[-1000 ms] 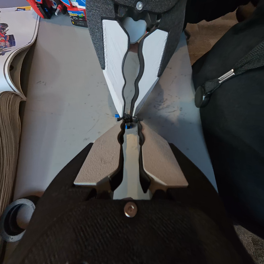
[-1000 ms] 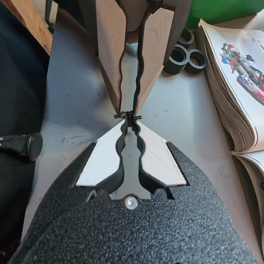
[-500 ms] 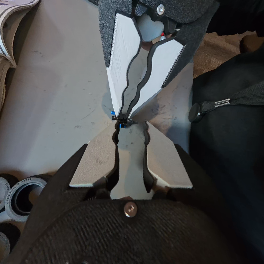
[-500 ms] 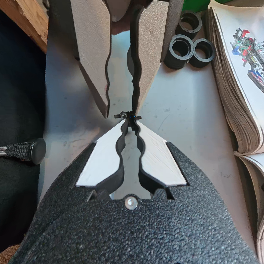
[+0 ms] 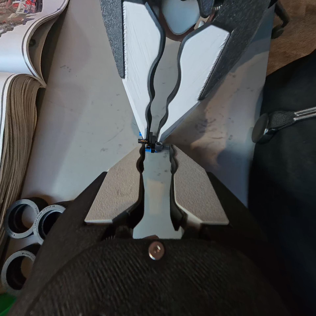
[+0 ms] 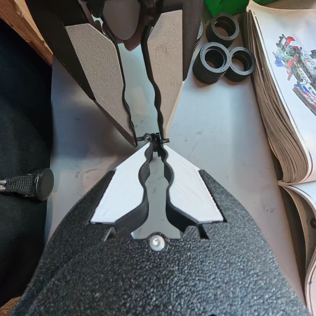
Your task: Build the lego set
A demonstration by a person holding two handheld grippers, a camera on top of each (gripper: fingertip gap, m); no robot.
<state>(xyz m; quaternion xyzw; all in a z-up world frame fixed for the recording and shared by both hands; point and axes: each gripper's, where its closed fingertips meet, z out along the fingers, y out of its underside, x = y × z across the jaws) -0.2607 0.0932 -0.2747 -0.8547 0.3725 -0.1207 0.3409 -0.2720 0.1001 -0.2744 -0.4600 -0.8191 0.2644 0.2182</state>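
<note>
Right hand-held gripper (image 6: 156, 145), white fingers, clamped on small black lego assembly (image 6: 153, 138) w/ grey connector & blue bits, held above grey bench (image 6: 213, 136). Left hand-held gripper (image 5: 156, 148), grey fingers, jaws apart, tips either side of assembly; can't tell if touching. Black tyres (image 6: 222, 61) & open instruction booklet (image 6: 290, 85) lie on bench well apart from assembly.
</note>
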